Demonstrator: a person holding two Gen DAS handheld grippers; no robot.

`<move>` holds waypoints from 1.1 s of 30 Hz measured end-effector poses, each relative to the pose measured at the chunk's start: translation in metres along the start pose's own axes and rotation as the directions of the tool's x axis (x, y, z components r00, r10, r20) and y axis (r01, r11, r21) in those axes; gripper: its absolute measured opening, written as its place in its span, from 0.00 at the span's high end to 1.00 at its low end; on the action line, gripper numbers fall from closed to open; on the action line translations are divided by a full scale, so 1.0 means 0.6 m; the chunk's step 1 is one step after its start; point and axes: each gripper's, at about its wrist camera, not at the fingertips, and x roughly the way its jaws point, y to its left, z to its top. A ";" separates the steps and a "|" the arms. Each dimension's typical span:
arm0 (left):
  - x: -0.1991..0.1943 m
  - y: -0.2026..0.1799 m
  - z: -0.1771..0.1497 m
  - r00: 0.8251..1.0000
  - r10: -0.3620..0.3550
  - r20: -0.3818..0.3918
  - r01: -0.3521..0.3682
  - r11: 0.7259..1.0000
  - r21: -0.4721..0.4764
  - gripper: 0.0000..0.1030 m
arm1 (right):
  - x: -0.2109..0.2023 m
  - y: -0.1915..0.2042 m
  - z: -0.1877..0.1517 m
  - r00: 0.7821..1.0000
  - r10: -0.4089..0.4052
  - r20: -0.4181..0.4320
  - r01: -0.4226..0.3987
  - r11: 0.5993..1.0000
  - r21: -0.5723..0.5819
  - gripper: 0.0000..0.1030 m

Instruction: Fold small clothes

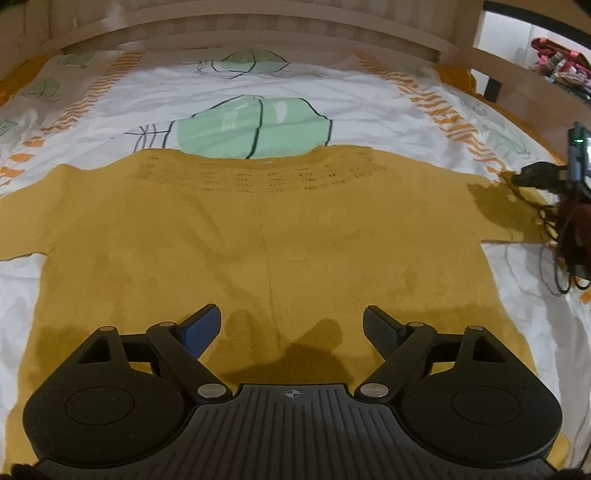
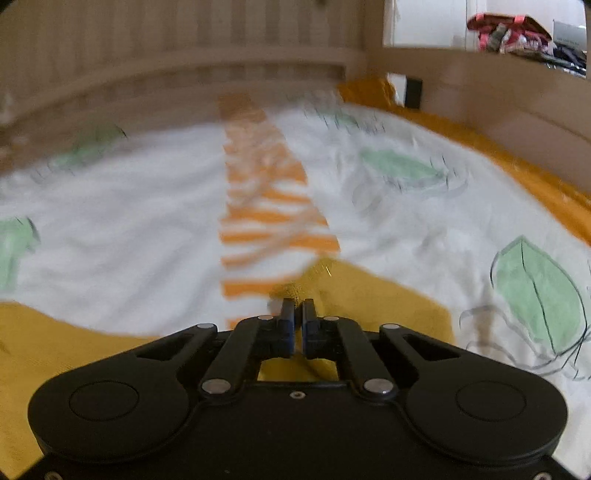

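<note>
Bed sheet [image 1: 369, 96], leaf-printed, is covered mid-frame by a flat mustard sweater [image 1: 258, 229]; left claw [image 1: 291, 325] is held wide open above its hem, right claw [image 2: 298, 314] is pinched onto a sleeve tip

A home bedroom: a bed [image 1: 369, 92] with leaf-print sheet inside a slatted wooden frame [image 1: 258, 29], clothes [image 2: 517, 33] piled on a shelf beyond

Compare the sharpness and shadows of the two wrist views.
Left wrist view: sharp, fisheye-bowed; the open left claw casts shadows on the mustard-yellow knitted sweater. Right wrist view: motion-blurred white leaf-print bedsheet; the right claw, shut on the sweater, stays crisp.
</note>
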 end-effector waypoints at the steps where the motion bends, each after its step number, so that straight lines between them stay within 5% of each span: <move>1: -0.003 0.004 0.002 1.000 -0.001 0.003 0.001 1.000 -0.004 0.18 | -0.019 0.009 0.009 0.999 0.039 0.025 -0.039 0.999 0.007 0.92; 5: -0.020 0.030 0.017 1.000 -0.010 0.016 0.011 0.999 -0.042 0.18 | -0.104 0.073 0.036 0.965 0.239 0.104 -0.243 0.970 0.027 0.92; 8: -0.037 0.053 0.031 0.999 -0.019 0.042 0.022 0.997 -0.078 0.18 | -0.163 0.142 0.031 0.906 0.405 0.121 -0.411 0.911 0.023 0.92; 12: -0.058 0.079 0.045 0.998 0.013 0.069 -0.006 0.996 -0.091 0.18 | -0.197 0.232 -0.024 0.838 0.544 0.045 -0.545 0.838 0.024 0.92; 15: -0.066 0.097 0.047 0.997 0.028 0.066 -0.021 0.994 -0.106 0.18 | -0.197 0.275 -0.091 0.812 0.582 -0.033 -0.580 0.812 0.064 0.92; 20: -0.057 0.116 0.049 1.000 0.011 0.022 -0.007 0.989 -0.146 0.18 | -0.189 0.299 -0.170 0.796 0.589 -0.139 -0.583 0.808 0.090 0.89; 21: -0.053 0.118 0.051 1.000 -0.001 0.014 0.003 0.988 -0.156 0.18 | -0.188 0.299 -0.176 0.791 0.590 -0.161 -0.585 0.807 0.079 0.81; 25: -0.029 0.106 0.066 0.999 -0.053 -0.011 0.050 0.982 -0.185 0.18 | -0.188 0.287 -0.177 0.791 0.583 -0.187 -0.584 0.810 0.056 0.77; 27: -0.014 0.094 0.074 0.997 -0.073 -0.017 0.069 0.981 -0.182 0.18 | -0.193 0.275 -0.167 0.794 0.588 -0.156 -0.588 0.807 0.054 0.48; 30: 0.012 0.067 0.087 0.994 -0.106 -0.033 0.098 0.980 -0.172 0.20 | -0.202 0.243 -0.156 0.816 0.571 -0.086 -0.569 0.821 0.052 0.36; 33: 0.042 0.037 0.101 0.991 -0.128 -0.044 0.120 0.981 -0.155 0.26 | -0.207 0.216 -0.148 0.871 0.491 -0.014 -0.491 0.871 0.004 0.22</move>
